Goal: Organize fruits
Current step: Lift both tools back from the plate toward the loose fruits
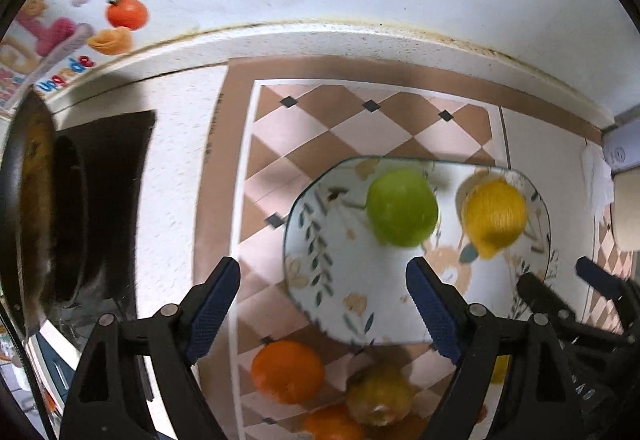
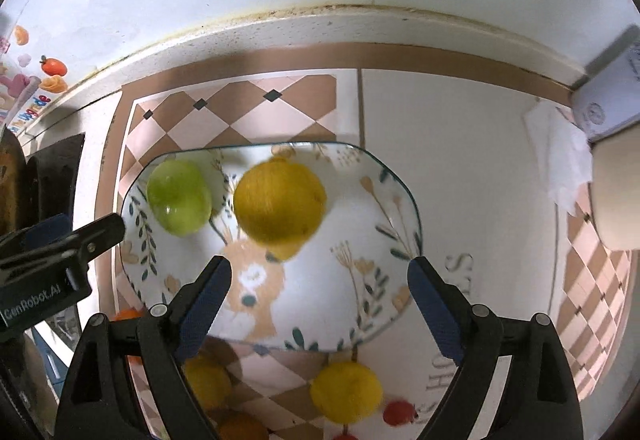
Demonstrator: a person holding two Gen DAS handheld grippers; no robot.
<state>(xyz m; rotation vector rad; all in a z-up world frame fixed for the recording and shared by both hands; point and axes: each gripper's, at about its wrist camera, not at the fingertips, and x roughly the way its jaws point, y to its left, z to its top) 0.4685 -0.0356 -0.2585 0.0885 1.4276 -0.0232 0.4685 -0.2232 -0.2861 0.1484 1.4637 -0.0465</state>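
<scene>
A: Left tongs (image 1: 323,310)?

B: Spread wide, nothing gripped. Blue-padded black fingers (image 1: 214,306) are seen above the near-left edge of the octagonal floral ceramic plate (image 1: 320,280), no pad contact noted.

A: Right tongs (image 2: 320,304)?

B: Also spread wide, nothing held. They are seen over the near half of the plate (image 2: 360,280), pads clear of the fruit.

A: Fruit on the plate?

B: Round green apple (image 1: 402,207) is logged at the plate's far-left part; the yellow lemon-shaped fruit (image 1: 494,216) just right of it, both apart from the tongs. Both slightly blurred.

A: Off the plate?

B: On the checkered pink-and-brown mat (image 1: 304,128) near the plate's front edge: a round orange fruit (image 1: 288,370), a yellowish-green fruit (image 1: 380,394), another orange one (image 1: 334,426) partly cut off. In the right wrist view a second yellow fruit (image 2: 346,392) and a small red fruit (image 2: 400,413) are noted there too.

A: Anything else?

B: Dark frying pan (image 1: 36,208) well left of the plate, on the white table (image 1: 176,160).
</scene>
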